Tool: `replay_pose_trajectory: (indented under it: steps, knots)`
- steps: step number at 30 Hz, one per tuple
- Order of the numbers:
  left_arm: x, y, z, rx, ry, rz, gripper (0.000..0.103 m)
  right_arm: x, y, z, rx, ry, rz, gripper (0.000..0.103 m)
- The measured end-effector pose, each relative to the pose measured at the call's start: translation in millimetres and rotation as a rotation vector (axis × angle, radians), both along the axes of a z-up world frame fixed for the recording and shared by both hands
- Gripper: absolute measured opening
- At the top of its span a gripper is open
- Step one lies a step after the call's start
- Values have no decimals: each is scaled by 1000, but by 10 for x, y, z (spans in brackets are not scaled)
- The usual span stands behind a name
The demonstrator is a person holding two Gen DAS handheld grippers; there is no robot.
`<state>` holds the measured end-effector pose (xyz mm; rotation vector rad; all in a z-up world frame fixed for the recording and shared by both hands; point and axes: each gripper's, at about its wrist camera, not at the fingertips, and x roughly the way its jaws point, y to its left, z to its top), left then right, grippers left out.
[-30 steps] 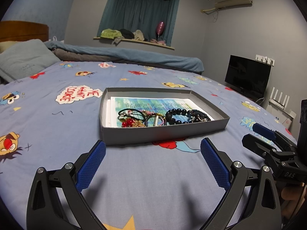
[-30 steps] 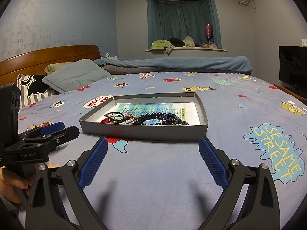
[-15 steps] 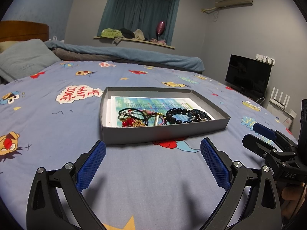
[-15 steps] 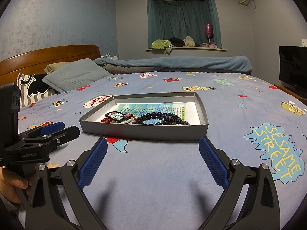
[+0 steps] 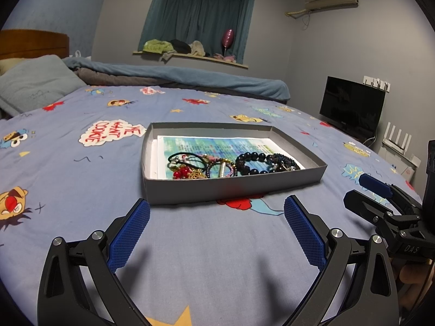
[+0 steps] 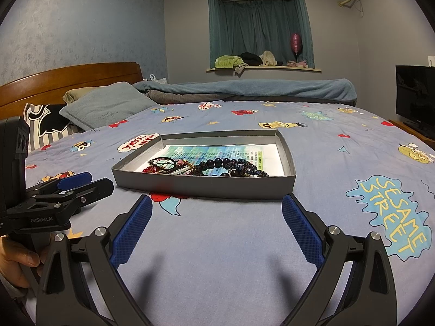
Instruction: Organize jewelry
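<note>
A shallow grey box (image 5: 231, 188) (image 6: 204, 187) sits on the blue cartoon bedsheet. Inside, along its near wall, lies a pile of jewelry: a red bead piece (image 5: 181, 174), a dark cord bracelet (image 5: 187, 159) (image 6: 163, 162), a black bead bracelet (image 5: 251, 163) (image 6: 217, 162) and a dark beaded chain (image 5: 284, 160) (image 6: 248, 167). My left gripper (image 5: 216, 231) is open and empty, just short of the box. My right gripper (image 6: 214, 228) is open and empty too, beside it, also short of the box.
A printed paper (image 5: 214, 144) lines the box floor. Pillows (image 6: 106, 108) and a wooden headboard (image 6: 68, 78) stand at the left. A folded blue blanket (image 5: 176, 74) lies at the far edge. A TV (image 5: 352, 106) stands at the right.
</note>
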<state>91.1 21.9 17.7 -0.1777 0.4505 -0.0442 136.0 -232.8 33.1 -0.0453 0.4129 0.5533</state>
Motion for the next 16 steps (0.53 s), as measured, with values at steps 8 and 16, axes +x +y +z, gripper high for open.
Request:
replay_pose_trajectory:
  steps: [8, 16]
  knots:
    - [-1, 8, -7, 2, 1, 2, 98, -3, 8, -16, -5, 4, 2, 95]
    - [8, 35, -59, 2, 15, 8, 98, -3, 14, -12, -6, 4, 3, 98]
